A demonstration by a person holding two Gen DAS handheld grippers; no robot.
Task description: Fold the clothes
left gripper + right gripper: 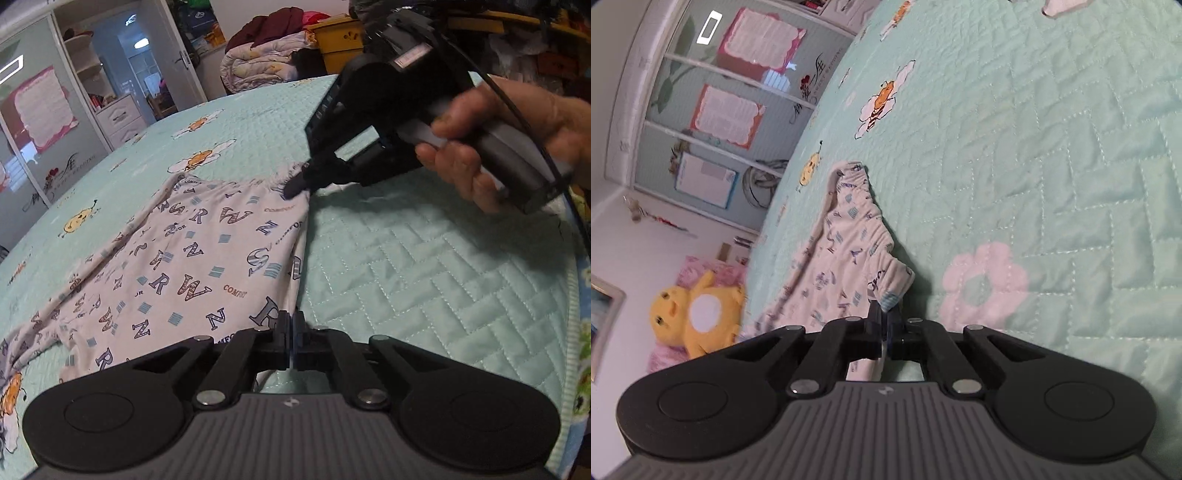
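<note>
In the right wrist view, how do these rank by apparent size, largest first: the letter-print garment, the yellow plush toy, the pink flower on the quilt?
1. Letter-print garment
2. and 3. Yellow plush toy and pink flower look alike in size; the toy lies farther away, so no ranking.

Pretty clearly a bedroom in somebody's home. A wide bed [424, 258] is covered with a mint-green quilted bedspread printed with cartoon bees and flowers. A wardrobe with sliding glass doors [37, 122] can be seen along one wall, pink-framed decorations and lettering stuck on the panels. Rolled-up quilts [266, 62] and a heap of clothes [280, 22] are piled at the far side of the bed, next to a yellow cabinet [340, 40]. A yellow plush toy [690, 314] is propped on something pink down by the wall. A white drawer unit [122, 118] is tucked inside an open wardrobe section.
</note>
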